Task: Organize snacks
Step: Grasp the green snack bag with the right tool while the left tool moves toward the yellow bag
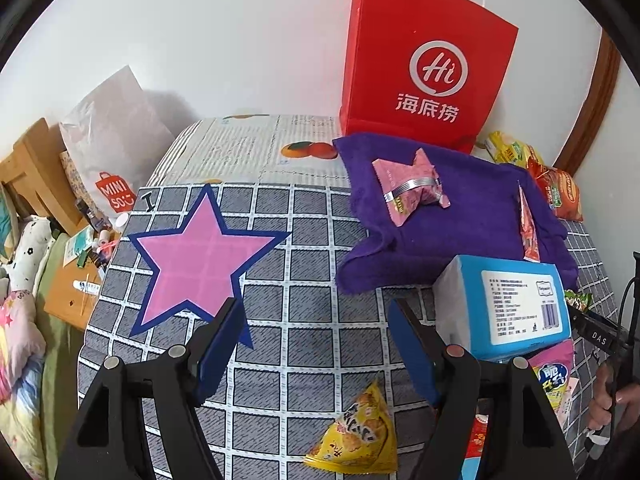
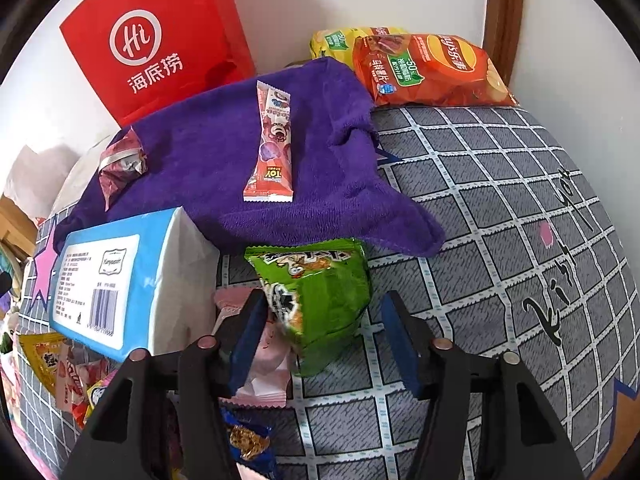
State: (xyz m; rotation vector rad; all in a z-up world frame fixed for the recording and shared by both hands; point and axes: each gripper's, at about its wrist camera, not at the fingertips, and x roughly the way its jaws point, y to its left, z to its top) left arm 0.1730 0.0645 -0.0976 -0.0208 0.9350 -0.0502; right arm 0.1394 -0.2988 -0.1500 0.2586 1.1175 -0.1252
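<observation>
A purple towel (image 1: 460, 216) (image 2: 224, 152) lies on the checked bed cover. On it are a crumpled pink snack packet (image 1: 408, 188) (image 2: 120, 164) and a long pink Toy Story bar (image 2: 270, 144) (image 1: 528, 224). My right gripper (image 2: 324, 332) is open, its jaws on either side of a green snack bag (image 2: 324, 292), not closed on it. My left gripper (image 1: 316, 336) is open and empty above the cover, with a yellow triangular snack bag (image 1: 360, 432) lying just below it.
A blue and white tissue pack (image 1: 504, 308) (image 2: 120, 280) lies at the towel's near edge. A red paper bag (image 1: 424, 68) (image 2: 160, 36) stands by the wall. Orange (image 2: 432, 72) and yellow (image 2: 340, 44) chip bags lie behind the towel. More snacks (image 2: 68, 372) lie heaped left.
</observation>
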